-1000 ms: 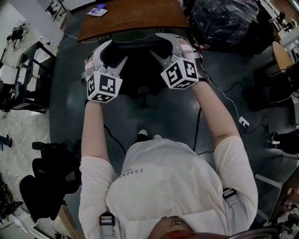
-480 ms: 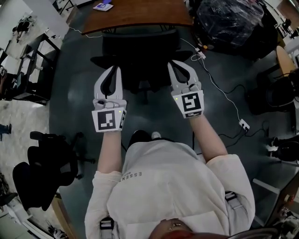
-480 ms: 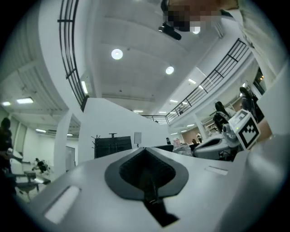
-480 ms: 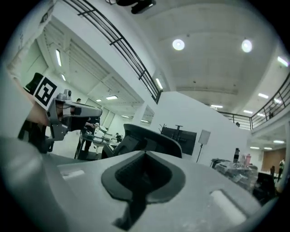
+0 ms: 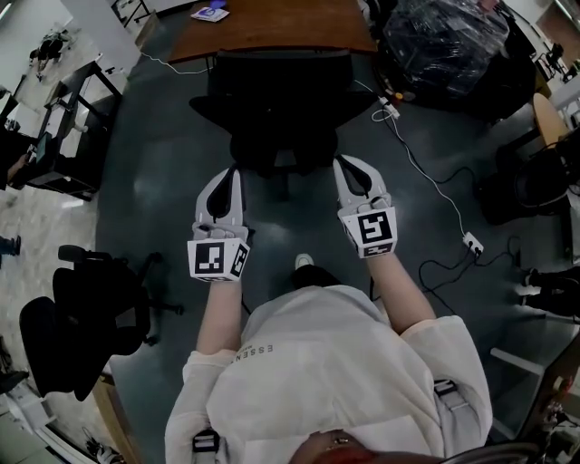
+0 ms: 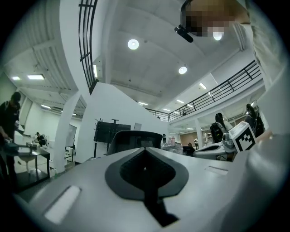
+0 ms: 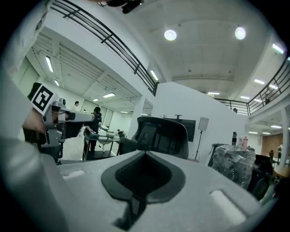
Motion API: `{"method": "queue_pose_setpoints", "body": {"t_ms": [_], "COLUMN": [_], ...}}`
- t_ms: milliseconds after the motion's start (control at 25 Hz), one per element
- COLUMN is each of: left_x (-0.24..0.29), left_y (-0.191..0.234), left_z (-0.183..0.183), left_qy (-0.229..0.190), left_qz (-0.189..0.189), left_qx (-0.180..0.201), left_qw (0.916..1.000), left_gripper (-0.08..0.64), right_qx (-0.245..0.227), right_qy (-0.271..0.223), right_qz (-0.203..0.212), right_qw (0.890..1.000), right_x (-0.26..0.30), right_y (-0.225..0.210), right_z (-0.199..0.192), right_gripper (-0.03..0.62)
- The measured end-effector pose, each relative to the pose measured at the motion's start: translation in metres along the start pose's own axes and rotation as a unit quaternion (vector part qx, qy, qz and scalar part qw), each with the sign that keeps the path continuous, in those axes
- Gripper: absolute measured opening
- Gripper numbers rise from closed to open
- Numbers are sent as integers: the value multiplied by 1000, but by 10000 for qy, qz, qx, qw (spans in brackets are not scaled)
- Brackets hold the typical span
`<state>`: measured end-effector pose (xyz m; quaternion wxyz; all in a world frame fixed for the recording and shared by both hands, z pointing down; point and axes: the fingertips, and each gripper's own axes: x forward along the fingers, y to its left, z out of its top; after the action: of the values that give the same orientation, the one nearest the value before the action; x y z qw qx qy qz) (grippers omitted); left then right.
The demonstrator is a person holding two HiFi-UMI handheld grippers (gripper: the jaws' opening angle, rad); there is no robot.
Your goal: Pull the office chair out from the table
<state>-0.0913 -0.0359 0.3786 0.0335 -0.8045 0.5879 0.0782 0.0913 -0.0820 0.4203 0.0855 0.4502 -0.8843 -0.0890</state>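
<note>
The black office chair (image 5: 276, 109) stands with its back toward me, its front at the edge of the brown table (image 5: 272, 27). My left gripper (image 5: 234, 174) hangs just short of the chair's back. Its jaws have just closed, and they are shut with nothing between them. My right gripper (image 5: 344, 165) is level with it on the other side, also shut and empty. Neither touches the chair. In the left gripper view the chair (image 6: 135, 139) rises beyond the shut jaws (image 6: 145, 150). In the right gripper view the chair (image 7: 162, 135) rises the same way past that gripper (image 7: 145, 155).
A second black chair (image 5: 86, 331) stands at the lower left. A plastic-wrapped dark bundle (image 5: 444, 41) sits at the upper right. Cables and a power strip (image 5: 472, 241) lie on the grey floor to the right. A black rack (image 5: 63, 136) stands left. My shoe (image 5: 304, 263) shows below the chair.
Both grippers have drawn back from the sides of the chair's back toward me, rolled upright, and gone from open to shut. The chair stands free of them.
</note>
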Motion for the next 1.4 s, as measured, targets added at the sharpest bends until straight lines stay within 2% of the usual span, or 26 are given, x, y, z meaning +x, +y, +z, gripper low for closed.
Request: {"method": "queue_pose_setpoints", "body": {"t_ms": [320, 560, 760, 1000, 1160, 1280, 1400], "left_x": [-95, -159, -191, -208, -213, -214, -215], "left_y": [-24, -58, -70, -94, -112, -123, -140], "left_z": [14, 29, 38, 43, 42, 43, 41], "left_qy": [54, 120, 100, -50, -9, 4, 61], "left_qz": [-291, -682, -694, -685, -661, -592, -684], "left_qx": [-123, -83, -181, -266, -409, -418, -357], "left_qw": [9995, 9976, 9974, 9973, 9970, 9974, 9970], "left_gripper": [17, 17, 17, 17, 17, 17, 17], "right_qx": [300, 448, 445, 623, 739, 726, 729], "right_qy": [137, 145, 91, 85, 136, 157, 160], "right_qz": [-278, -460, -473, -370, -307, -225, -140], "right_qw": [9991, 9978, 9978, 9973, 9967, 9970, 9971], "right_x": [-75, -136, -174, -207, -223, -233, -242], "right_y": [69, 111, 138, 146, 141, 136, 132], "right_z": [-2, 7, 15, 12, 9, 9, 8], "right_gripper": [-8, -8, -8, -9, -9, -9, -9]}}
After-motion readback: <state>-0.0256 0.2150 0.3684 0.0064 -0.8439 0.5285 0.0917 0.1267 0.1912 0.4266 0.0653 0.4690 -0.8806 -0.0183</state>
